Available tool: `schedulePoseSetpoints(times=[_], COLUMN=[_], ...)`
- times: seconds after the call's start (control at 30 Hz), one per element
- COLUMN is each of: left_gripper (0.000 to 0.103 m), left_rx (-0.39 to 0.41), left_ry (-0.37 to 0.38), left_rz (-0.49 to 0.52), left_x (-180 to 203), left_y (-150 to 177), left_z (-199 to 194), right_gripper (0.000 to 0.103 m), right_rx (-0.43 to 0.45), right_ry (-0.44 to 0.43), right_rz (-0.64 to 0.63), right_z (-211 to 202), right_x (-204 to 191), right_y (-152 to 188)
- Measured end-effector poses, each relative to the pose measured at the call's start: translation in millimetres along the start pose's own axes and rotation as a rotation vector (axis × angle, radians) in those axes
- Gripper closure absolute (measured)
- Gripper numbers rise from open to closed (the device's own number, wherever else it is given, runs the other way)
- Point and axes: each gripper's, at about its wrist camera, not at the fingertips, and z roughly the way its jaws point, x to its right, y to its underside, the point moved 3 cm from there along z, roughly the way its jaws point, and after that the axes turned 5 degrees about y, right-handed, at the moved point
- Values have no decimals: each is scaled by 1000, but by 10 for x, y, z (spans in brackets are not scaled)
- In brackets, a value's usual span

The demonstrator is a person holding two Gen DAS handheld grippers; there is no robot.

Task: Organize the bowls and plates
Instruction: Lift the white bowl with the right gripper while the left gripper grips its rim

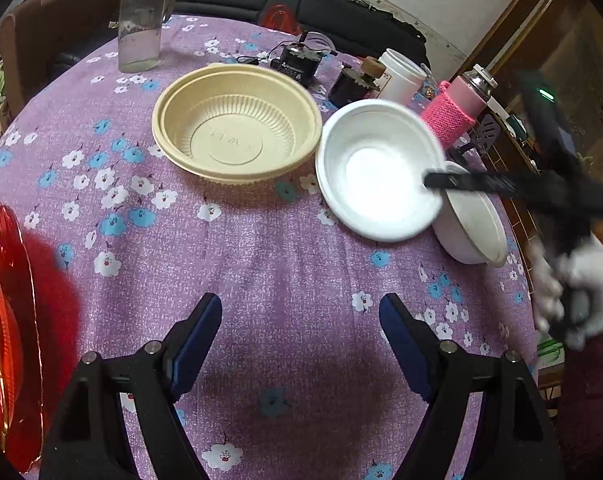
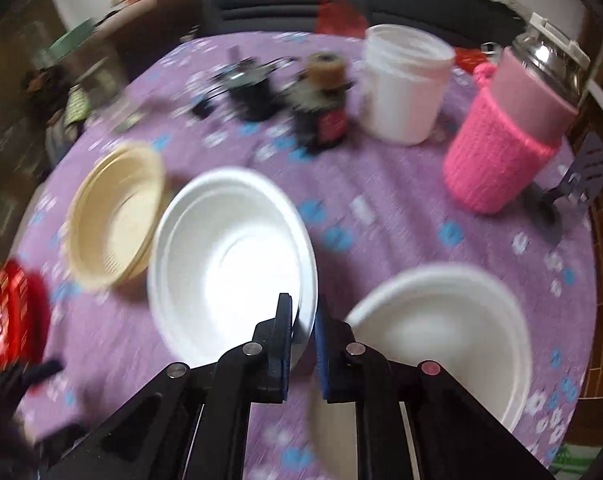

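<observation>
Three bowls and one red plate (image 1: 1,320) on the worktop (image 1: 261,248). Landmark: tan bowl (image 1: 235,122).

Red plate: far left of the tan bowl, at the worktop edge, beside the left gripper (image 1: 301,332).

Left gripper: fingers spread wide, empty, hovering over bare cloth on the near side of the tan bowl.

White bowl (image 1: 377,168): just right of the tan bowl, tilted, apparently lifted. Right gripper (image 2: 303,320) has its fingers nearly closed across the near rim.

Second white bowl (image 1: 475,220): further right, resting on the worktop.

Judgement: nesting white into tan means carrying leftward, away from the right hand; the right gripper already has it, so that arm is the one placed to do it.
</observation>
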Motion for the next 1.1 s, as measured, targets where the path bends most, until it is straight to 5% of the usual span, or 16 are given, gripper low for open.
schedulePoseSetpoints(times=[0.1, 0.47, 0.7, 0.73, 0.83, 1.1], left_gripper=[23, 23, 23, 26, 87, 90], left_rx=[-11, -6, 12, 3, -76, -102], left_ry=[7, -24, -4, 2, 47, -4], left_rz=[-19, -28, 59, 69, 82, 81], left_x=[-30, 72, 269, 290, 355, 445], left_y=[-6, -263, -350, -338, -274, -154], left_z=[62, 516, 623, 637, 741, 790], right_gripper=[96, 96, 96, 95, 92, 77], right_rx=[-30, 16, -41, -60, -54, 42], right_ry=[-112, -180, -466, -505, -445, -263], right_rz=[19, 78, 201, 213, 226, 234], right_z=[-135, -171, -248, -247, -225, -176], right_x=[-6, -13, 112, 123, 148, 36], right_y=[317, 621, 1013, 1097, 1238, 1249])
